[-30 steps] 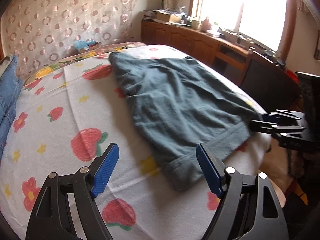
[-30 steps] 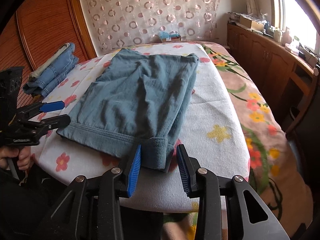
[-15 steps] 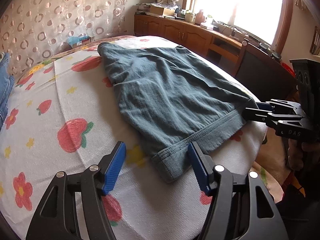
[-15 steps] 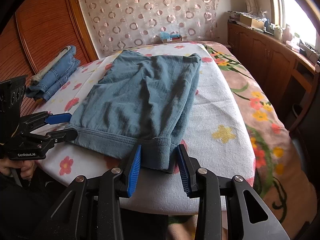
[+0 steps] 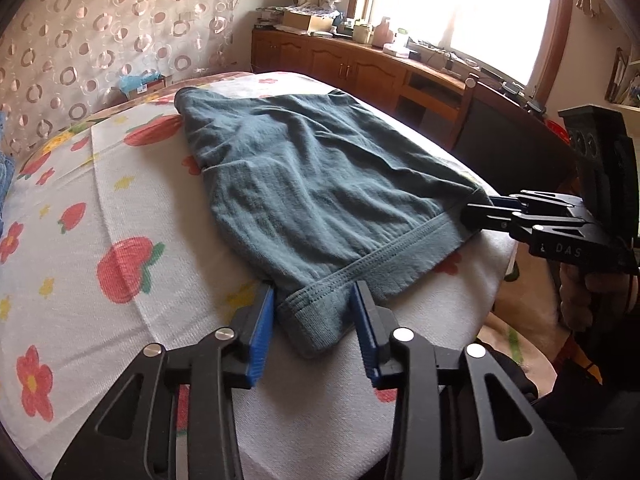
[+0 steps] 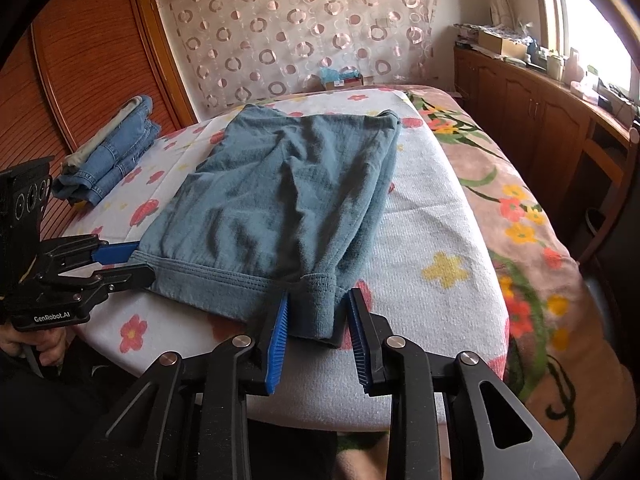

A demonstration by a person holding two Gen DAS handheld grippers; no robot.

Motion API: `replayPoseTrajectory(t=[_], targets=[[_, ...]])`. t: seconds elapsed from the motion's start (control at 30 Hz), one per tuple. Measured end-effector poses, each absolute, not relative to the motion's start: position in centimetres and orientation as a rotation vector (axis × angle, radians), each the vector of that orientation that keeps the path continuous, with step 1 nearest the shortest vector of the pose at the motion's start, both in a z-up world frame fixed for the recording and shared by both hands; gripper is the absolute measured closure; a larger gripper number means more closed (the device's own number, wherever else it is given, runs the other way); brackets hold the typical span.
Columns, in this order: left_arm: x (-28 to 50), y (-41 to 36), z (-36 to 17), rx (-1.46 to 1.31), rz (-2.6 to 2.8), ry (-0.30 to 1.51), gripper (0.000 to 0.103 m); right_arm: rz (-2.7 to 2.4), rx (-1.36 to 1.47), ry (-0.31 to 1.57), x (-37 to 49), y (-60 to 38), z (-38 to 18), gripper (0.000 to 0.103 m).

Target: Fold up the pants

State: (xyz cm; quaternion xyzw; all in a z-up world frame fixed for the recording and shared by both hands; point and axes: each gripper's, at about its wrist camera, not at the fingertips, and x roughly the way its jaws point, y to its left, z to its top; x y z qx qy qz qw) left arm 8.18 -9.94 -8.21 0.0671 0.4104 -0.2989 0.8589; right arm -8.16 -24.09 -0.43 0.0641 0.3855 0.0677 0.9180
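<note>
The teal pants (image 6: pixel 280 200) are laid flat on the flowered bed cover (image 6: pixel 432 248). The left gripper (image 5: pixel 314 312), marked "GenRobot.AI", has just been closing and is clamped on one waistband corner. The right gripper (image 6: pixel 318 320), marked "DAS", has likewise been closing and is clamped on the other corner. Folded jeans (image 6: pixel 108 152) are stacked at the far edge.

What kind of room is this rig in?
Most likely a home bedroom: a bed with a floral sheet, wooden cabinets under a window, and folded jeans beside the teal pants.
</note>
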Motion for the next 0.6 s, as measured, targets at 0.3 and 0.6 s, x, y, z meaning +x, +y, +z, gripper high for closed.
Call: replayPoseTrajectory(t=[0.3,0.6], targets=[[8.3,-9.8,-6.8,0.125,-0.635,0.818,0.086,0.201,0.191,0.799,-7.7,-24.3,-0.4,0.089],[8.5,-8.9,0.8,0.149,-0.606,0.644,0.088,0.264,0.153,0.64,-7.1,-23.7,5.3,0.092]])
